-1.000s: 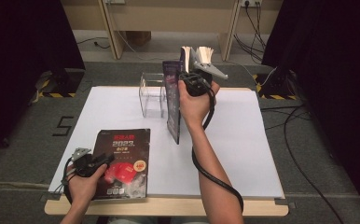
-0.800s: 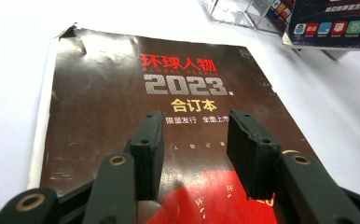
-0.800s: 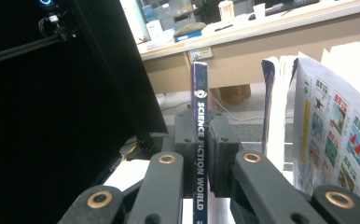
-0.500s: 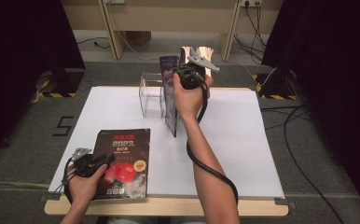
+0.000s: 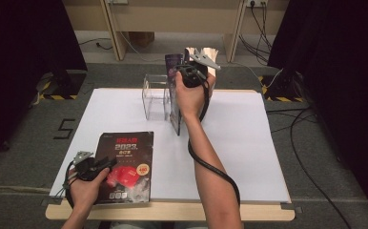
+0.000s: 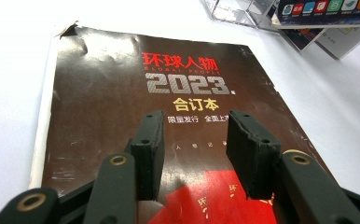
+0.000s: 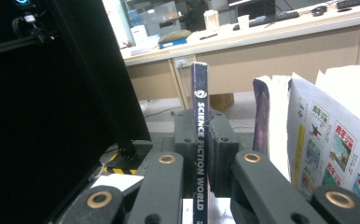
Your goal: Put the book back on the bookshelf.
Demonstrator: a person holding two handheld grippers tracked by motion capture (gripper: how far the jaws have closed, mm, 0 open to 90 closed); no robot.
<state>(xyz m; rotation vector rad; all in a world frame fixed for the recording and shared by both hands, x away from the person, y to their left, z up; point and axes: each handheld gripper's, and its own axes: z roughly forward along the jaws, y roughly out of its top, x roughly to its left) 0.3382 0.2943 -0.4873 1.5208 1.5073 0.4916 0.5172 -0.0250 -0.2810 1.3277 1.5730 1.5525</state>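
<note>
1. Right gripper (image 5: 190, 75), in the high view, is holding a thin magazine (image 5: 173, 90) upright by its spine at the far side of the white table (image 5: 249, 143). The magazine's lower edge is resting on or just above the table, directly below the gripper. A clear plastic rack (image 5: 155, 95) is standing just beside the magazine, on the gripper's left. Left gripper (image 5: 89, 164) is hovering near the person, over the bottom-left corner of a dark magazine (image 5: 125, 167) lying flat.

2. Left gripper (image 6: 194, 149), in its own view, is standing with its jaws apart and nothing between them. The dark magazine (image 6: 122, 93) is lying just beneath and ahead of the jaws. The rack (image 6: 234, 9) is sitting well beyond it.

3. Right gripper (image 7: 205, 144), in its own view, is pinching narrowly on the magazine's spine (image 7: 200, 154), which is rising straight up between the jaws. Loose pages (image 7: 327, 140) are fanning out to the gripper's right.

4. As I see it, the grip is taking only the spine, so the pages may keep splaying and catch the rack's wall rather than sliding into a slot. A tilt of the wrist could also let the floppy magazine fold or slip, or push the light rack across the table.
</note>
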